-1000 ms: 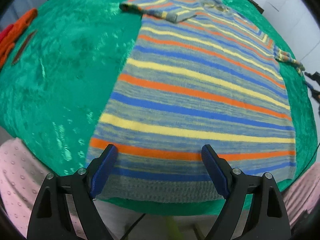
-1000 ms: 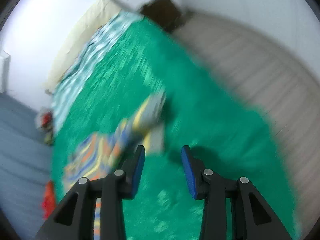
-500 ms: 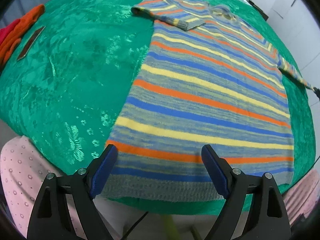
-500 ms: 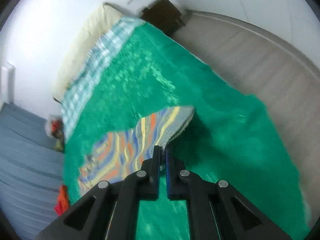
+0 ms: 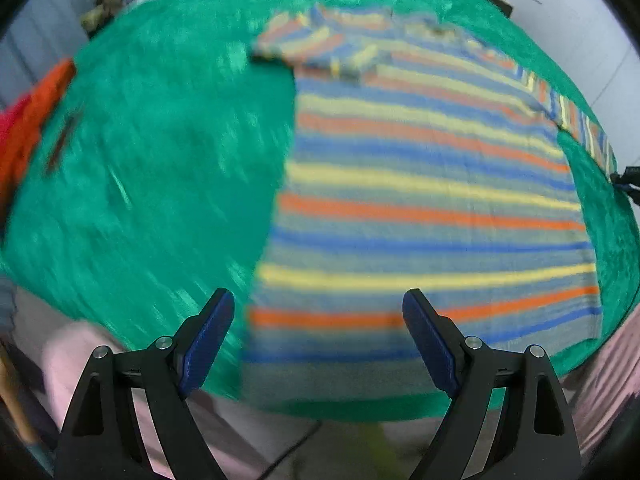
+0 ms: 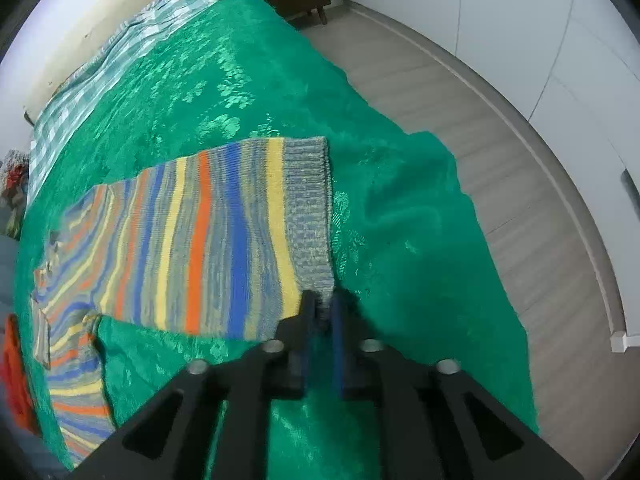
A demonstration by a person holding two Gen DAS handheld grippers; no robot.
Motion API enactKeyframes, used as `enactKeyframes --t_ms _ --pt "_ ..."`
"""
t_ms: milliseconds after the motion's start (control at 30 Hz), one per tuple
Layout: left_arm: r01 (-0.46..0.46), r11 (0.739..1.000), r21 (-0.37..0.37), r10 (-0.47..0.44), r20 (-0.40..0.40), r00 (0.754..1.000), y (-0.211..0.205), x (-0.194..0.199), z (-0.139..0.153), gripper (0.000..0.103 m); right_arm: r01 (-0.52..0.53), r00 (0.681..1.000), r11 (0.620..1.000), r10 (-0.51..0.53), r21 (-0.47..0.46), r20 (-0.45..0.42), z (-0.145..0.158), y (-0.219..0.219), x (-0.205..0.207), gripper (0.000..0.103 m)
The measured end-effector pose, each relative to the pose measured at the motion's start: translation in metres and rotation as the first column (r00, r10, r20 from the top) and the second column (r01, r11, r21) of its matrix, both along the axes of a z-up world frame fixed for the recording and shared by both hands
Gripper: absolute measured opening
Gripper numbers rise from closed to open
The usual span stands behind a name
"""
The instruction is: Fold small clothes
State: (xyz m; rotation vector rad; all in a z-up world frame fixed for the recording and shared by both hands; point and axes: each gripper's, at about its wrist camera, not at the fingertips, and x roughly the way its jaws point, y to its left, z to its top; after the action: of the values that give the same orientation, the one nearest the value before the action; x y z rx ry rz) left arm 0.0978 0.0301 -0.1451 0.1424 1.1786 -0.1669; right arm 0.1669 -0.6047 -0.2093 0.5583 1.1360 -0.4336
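Right wrist: sleeve cuff [image 6: 308, 204] between right gripper [image 6: 325, 312] jaws

left wrist: steep down, hem end | right wrist: sleeve end | shared: striped sweater [image 5: 420, 208]

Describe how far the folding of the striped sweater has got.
Barely begun. Done: the sweater lies spread flat on the green bedspread, one sleeve folded across the chest. In hand: the right hand-held gripper sits at the other sleeve's ribbed cuff, jaws opening. The left hand-held gripper hangs open over the hem. Left: second sleeve in, then fold the body.
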Motion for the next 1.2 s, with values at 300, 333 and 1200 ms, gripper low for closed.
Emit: enactKeyframes --t_ms 300,333,1200 --pt "0.236 0.967 -0.095 -0.217 0.180 0.960 -0.037 0.113 0.046 0.088 -0.112 0.979 0.977 0.139 -0.182 0.146 0.071 0.090 -0.062 0.062" --pt "0.303 0.952 -0.050 -0.291 0.172 0.941 -0.056 0.130 0.027 0.087 -0.122 0.976 0.979 0.149 -0.166 0.161 0.071 0.102 -0.068 0.062" --pt "-0.534 0.750 -0.390 0.550 -0.082 0.831 0.195 0.256 -0.040 0.010 -0.349 0.910 0.932 0.363 -0.103 0.199 0.025 0.257 -0.113 0.062"
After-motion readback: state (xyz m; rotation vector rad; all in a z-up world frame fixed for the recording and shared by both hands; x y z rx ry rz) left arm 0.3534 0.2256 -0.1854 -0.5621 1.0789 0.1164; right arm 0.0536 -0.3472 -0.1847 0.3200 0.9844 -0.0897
